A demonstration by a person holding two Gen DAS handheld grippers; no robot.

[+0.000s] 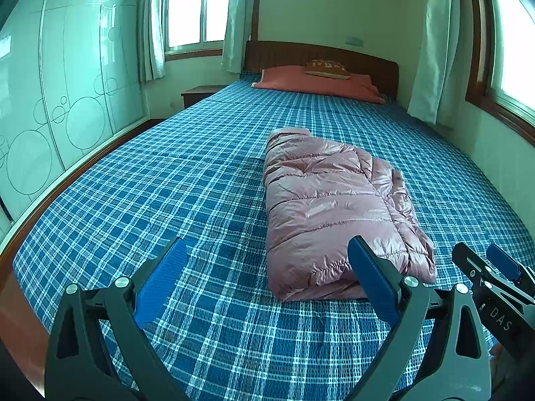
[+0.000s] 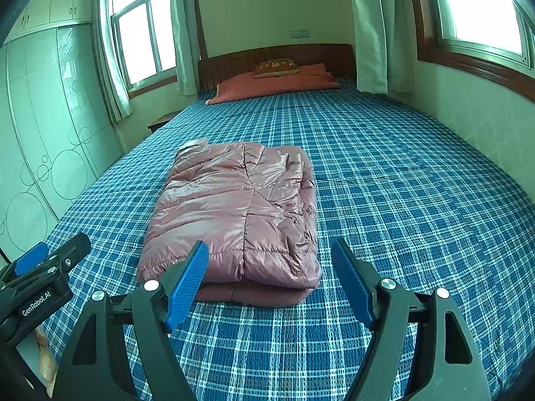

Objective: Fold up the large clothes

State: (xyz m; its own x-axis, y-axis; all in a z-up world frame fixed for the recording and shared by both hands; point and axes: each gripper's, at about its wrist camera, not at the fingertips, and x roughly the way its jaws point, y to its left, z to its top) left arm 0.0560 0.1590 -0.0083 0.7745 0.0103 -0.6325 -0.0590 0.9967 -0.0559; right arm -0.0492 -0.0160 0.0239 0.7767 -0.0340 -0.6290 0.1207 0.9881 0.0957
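so the pink puffer jacket (image 1: 337, 207) lies folded into a thick rectangular bundle on the bed (image 1: 167, 183), on the blue plaid cover, about midway along the mattress. its quilted, glossy top layer is stacked over a lower fold that shows at the near edge in the right wrist view (image 2: 234, 220).

the left gripper (image 1: 267, 267) hangs just above the cover at the near end of the bundle, jaws wide apart and holding nothing; its right blue pad (image 1: 371, 280) sits in front of the jacket's near corner, though whether it touches the fabric cannot be told. the right gripper (image 2: 269, 264) is likewise spread wide with nothing between its jaws, its left pad (image 2: 187, 284) overlapping the jacket's near edge in view. each gripper shows at the edge of the other's camera, so the two are side by side.

at the far end, an orange pillow (image 1: 317, 83) lies against the wooden headboard (image 1: 367, 63) with a small brown cushion (image 1: 327, 68) on top. a pale wardrobe (image 1: 60, 83) with circle patterns stands along the left side of the bed, and curtained windows (image 2: 143, 33) let in daylight.
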